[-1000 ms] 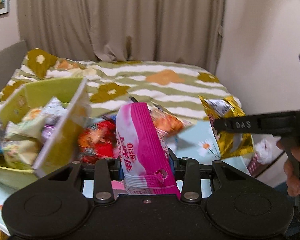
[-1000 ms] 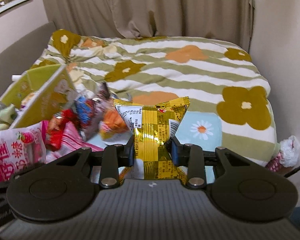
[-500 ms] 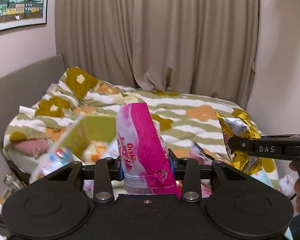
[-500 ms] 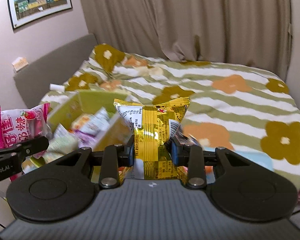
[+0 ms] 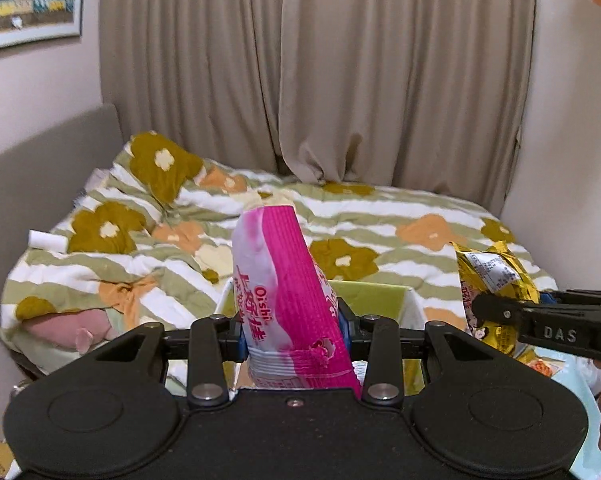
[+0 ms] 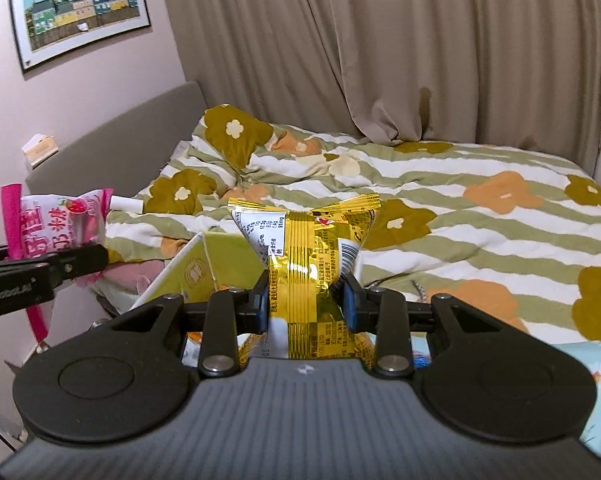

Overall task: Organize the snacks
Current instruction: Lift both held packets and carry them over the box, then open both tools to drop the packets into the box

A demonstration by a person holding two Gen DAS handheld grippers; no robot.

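My left gripper is shut on a pink and white Oishi snack bag, held upright above a yellow-green box whose far rim shows just behind it. My right gripper is shut on a gold foil snack bag, held over the same box, whose flap shows at lower left. The pink bag and the left gripper show at the left edge of the right wrist view. The gold bag and the right gripper show at the right of the left wrist view. The box's contents are hidden.
A bed with a green-striped flowered quilt fills the space beyond. Beige curtains hang behind it. A grey headboard and a framed picture are on the left wall. A light blue daisy cloth lies at lower right.
Both grippers have lifted and swung left with their bags. The loose snack pile has dropped out of view, and the box now sits directly under both grippers.
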